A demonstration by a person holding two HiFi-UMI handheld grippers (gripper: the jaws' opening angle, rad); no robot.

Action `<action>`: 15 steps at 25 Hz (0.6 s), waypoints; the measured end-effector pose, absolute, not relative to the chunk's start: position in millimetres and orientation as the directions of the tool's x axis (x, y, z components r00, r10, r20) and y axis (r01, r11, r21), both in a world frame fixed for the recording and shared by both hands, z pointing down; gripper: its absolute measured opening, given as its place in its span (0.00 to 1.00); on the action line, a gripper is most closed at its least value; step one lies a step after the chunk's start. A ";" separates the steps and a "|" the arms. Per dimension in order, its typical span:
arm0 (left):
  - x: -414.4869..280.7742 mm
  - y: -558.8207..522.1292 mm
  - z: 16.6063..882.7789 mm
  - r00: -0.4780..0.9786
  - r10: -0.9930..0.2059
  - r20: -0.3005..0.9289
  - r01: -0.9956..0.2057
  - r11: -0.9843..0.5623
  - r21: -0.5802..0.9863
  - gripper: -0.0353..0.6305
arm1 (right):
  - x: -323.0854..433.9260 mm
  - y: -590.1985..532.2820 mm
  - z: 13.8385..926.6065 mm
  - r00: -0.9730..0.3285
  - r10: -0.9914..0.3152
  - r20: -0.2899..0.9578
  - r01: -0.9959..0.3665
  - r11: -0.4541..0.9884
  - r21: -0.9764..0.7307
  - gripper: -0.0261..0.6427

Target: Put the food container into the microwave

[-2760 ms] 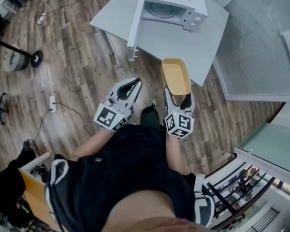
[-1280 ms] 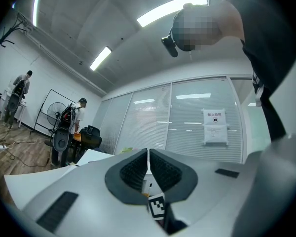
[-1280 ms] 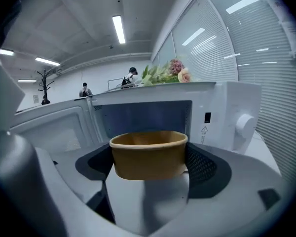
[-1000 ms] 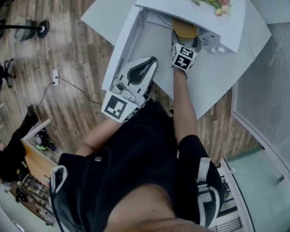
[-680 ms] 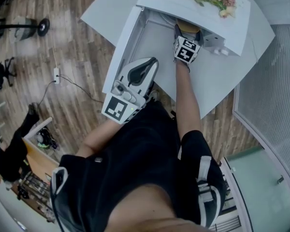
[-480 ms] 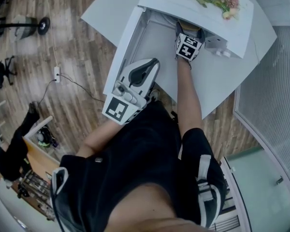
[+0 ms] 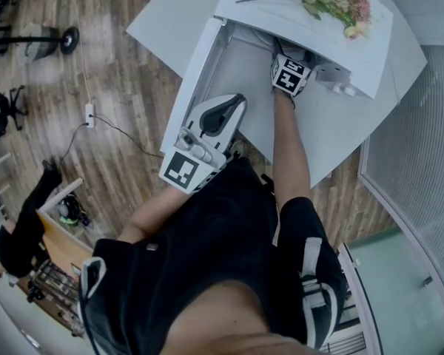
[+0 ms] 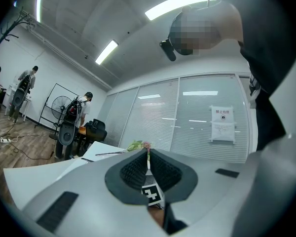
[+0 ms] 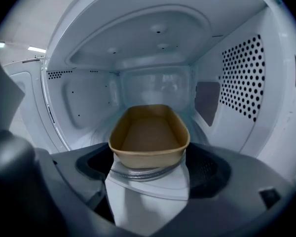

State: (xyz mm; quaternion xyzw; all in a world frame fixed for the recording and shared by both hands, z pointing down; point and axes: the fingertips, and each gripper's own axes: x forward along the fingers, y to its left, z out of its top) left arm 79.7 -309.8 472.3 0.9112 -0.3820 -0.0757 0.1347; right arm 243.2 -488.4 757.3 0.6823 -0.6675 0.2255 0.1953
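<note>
Right gripper view: right gripper [image 9: 149,155] clamps food container [image 9: 149,132] at its near end, inside microwave [image 9: 138,43].
Settle it flat on turntable [image 9: 144,175], release, back straight out. Left gripper [image 8: 148,158] closed, empty.

A tan-brown food container [image 9: 149,135] and a white microwave [image 9: 89,98], patterned inside with rows of dark dots, are recorded.
</note>
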 end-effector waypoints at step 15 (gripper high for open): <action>80.6 -256.1 442.2 0.704 -0.706 -0.080 -0.667 -0.695 0.269 0.10 | 222.4 -379.6 699.5 -0.077 -0.814 0.576 -0.994 0.017 -0.109 0.72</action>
